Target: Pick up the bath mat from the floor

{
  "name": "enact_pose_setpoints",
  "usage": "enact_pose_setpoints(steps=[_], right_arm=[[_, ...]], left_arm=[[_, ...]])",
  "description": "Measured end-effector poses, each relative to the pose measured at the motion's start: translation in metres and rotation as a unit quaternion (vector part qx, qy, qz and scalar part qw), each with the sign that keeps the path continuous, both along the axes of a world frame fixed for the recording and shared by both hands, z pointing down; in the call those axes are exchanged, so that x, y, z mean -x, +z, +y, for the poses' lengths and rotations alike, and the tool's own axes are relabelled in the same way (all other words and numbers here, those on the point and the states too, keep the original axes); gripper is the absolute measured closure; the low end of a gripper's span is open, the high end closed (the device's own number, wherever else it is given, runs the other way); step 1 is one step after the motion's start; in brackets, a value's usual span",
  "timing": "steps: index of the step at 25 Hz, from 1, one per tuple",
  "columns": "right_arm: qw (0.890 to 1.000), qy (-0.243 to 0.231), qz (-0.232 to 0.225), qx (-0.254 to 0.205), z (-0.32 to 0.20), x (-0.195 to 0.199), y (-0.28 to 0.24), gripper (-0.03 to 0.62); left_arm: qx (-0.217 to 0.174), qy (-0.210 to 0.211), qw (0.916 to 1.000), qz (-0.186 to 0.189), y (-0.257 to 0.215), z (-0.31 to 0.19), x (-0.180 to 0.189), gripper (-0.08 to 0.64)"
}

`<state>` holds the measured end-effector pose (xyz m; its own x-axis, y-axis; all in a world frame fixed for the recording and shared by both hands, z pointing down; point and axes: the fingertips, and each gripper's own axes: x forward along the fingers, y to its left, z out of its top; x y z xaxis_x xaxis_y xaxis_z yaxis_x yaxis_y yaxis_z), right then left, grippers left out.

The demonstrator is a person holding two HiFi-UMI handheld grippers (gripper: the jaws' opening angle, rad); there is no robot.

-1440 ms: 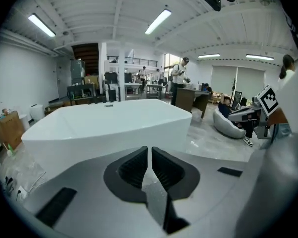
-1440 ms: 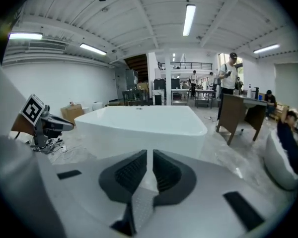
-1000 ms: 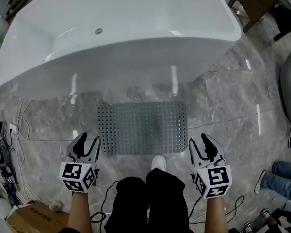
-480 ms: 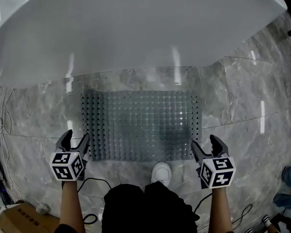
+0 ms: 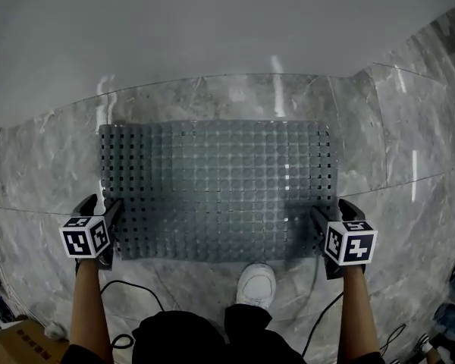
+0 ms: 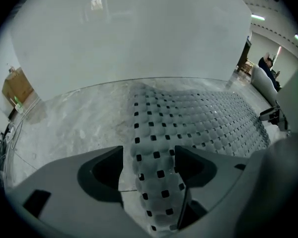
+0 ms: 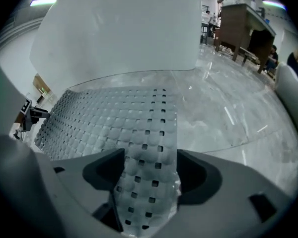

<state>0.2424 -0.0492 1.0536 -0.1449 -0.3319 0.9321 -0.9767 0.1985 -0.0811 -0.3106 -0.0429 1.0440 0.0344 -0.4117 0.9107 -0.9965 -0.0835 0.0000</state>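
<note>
The grey bath mat (image 5: 216,188), dotted with small holes, lies flat on the marble floor in front of the white bathtub (image 5: 212,29). My left gripper (image 5: 98,205) is at the mat's near left corner and my right gripper (image 5: 332,211) at its near right corner. In the left gripper view the mat's edge (image 6: 159,148) runs between the jaws of the left gripper (image 6: 149,158), which are opening wide. In the right gripper view the mat's edge (image 7: 149,148) likewise lies between the opening jaws of the right gripper (image 7: 150,163). Neither gripper's pads press on the mat.
A white shoe (image 5: 256,285) stands just behind the mat's near edge, between my arms. A black cable (image 5: 129,290) lies on the floor at the lower left, near a cardboard box (image 5: 15,349). The tub wall rises right behind the mat.
Both grippers have moved forward and down to the mat's near corners, and their jaws have spread wider. The mat's edges now lie between them.
</note>
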Motion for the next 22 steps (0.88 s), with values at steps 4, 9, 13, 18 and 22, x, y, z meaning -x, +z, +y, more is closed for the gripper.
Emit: enact_pose_setpoints(steps=[4, 9, 13, 18, 22], right_arm=[[1.0, -0.001, 0.01, 0.028, 0.005, 0.0, 0.022, 0.275], [0.999, 0.001, 0.013, 0.031, 0.005, 0.001, 0.024, 0.275], [0.999, 0.005, 0.021, 0.03, 0.005, -0.001, 0.023, 0.273], [0.999, 0.009, 0.024, 0.033, 0.004, -0.002, 0.022, 0.275], [0.999, 0.008, 0.022, 0.025, 0.004, 0.002, 0.021, 0.295]], left_arm=[[0.022, -0.003, 0.9998, 0.0, 0.023, 0.003, 0.001, 0.255], [0.031, -0.009, 0.9995, -0.002, 0.031, 0.003, 0.002, 0.256], [0.028, -0.012, 0.9995, -0.005, 0.032, 0.003, 0.0, 0.266], [0.031, -0.003, 0.9995, -0.001, 0.03, 0.004, -0.007, 0.33], [0.023, 0.003, 0.9997, 0.003, 0.027, 0.004, -0.011, 0.362]])
